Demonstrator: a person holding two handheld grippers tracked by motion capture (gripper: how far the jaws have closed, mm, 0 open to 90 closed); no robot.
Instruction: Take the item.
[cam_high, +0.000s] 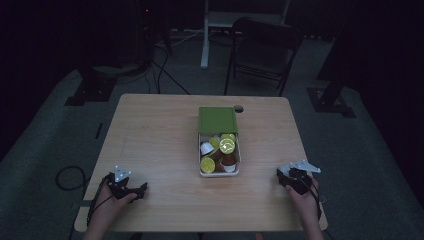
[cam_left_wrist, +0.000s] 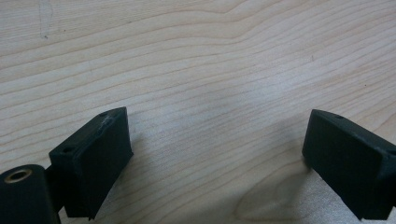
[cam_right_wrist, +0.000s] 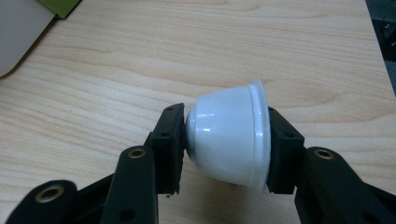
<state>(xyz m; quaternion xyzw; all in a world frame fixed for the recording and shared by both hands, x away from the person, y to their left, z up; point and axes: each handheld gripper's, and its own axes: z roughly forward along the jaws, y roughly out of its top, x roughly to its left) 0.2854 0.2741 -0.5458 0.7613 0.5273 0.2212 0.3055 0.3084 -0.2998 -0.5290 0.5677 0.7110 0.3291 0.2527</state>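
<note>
R jaws clamp a white capsule on its side, base vs one pad, rim vs other, just above the table at near R edge. R gripper angled inward; L gripper low, jaws wide apart w/ nothing between. Box mid-table, green lid half slid back, holds yellow, brown & white capsules; count unclear in dim light

a pale rectangular wooden table is carrying a white rectangular tray of capsules at centre, its green lid sitting toward twelve o'clock.
</note>
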